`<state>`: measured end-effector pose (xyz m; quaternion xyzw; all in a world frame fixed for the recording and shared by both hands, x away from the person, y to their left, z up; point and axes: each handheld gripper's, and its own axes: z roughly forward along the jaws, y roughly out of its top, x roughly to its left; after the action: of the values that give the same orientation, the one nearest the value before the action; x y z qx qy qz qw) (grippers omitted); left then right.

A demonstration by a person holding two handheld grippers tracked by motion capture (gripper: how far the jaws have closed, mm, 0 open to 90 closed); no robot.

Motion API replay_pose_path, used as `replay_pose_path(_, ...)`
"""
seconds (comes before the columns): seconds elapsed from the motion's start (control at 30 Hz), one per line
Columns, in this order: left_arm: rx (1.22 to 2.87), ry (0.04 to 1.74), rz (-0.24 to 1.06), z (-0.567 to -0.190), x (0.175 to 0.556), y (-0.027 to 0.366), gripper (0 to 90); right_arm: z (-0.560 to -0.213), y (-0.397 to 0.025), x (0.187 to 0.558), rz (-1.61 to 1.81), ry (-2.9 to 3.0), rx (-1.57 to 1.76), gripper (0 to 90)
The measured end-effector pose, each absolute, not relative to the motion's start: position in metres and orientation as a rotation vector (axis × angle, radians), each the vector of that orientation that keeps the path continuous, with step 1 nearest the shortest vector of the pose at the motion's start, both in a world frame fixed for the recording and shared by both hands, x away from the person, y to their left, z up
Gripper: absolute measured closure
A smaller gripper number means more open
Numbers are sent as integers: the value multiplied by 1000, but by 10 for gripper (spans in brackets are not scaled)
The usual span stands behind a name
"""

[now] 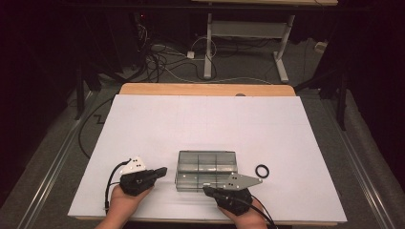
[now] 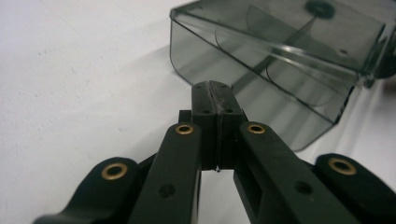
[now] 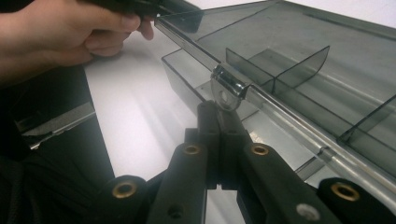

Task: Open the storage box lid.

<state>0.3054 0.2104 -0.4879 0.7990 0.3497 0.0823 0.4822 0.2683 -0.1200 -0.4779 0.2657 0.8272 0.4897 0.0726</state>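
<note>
From the high view, the smoky clear box (image 1: 206,168) sits on the white table (image 1: 205,119) near your edge, with its dividers showing through the top, and a black ring (image 1: 261,170) lies just beside its right end. Your left gripper (image 1: 162,171) points at the box's left end and stops just short of it; your right gripper (image 1: 206,189) comes in at the front wall, near the middle, with its tip at the box. In the left gripper view, your left gripper (image 2: 213,88) has its jaws pressed together with nothing between them, and the box (image 2: 280,60) lies just ahead, one rounded corner nearest the tips; whether they touch it is hard to tell. In the right gripper view, your right gripper (image 3: 218,109) also has its jaws together, and the tips sit right under a small latch (image 3: 228,88) on the box's front edge, touching it or nearly so; you cannot tell whether they pinch its tab. The box (image 3: 303,79) runs off to the right with its dividers (image 3: 280,65) upright inside, and your left hand (image 3: 70,32) is at the far end of it, top left.
</note>
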Motion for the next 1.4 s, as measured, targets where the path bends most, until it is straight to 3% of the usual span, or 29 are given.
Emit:
replay_pose_path(0.27,1895,884,191,-481,325,204,877,-474,-120,270,1492,2468,799,900)
replay_pose_path(1.4,1904,707,115,-475,299,182,876,-453,-121,275,1549,2392,750,900)
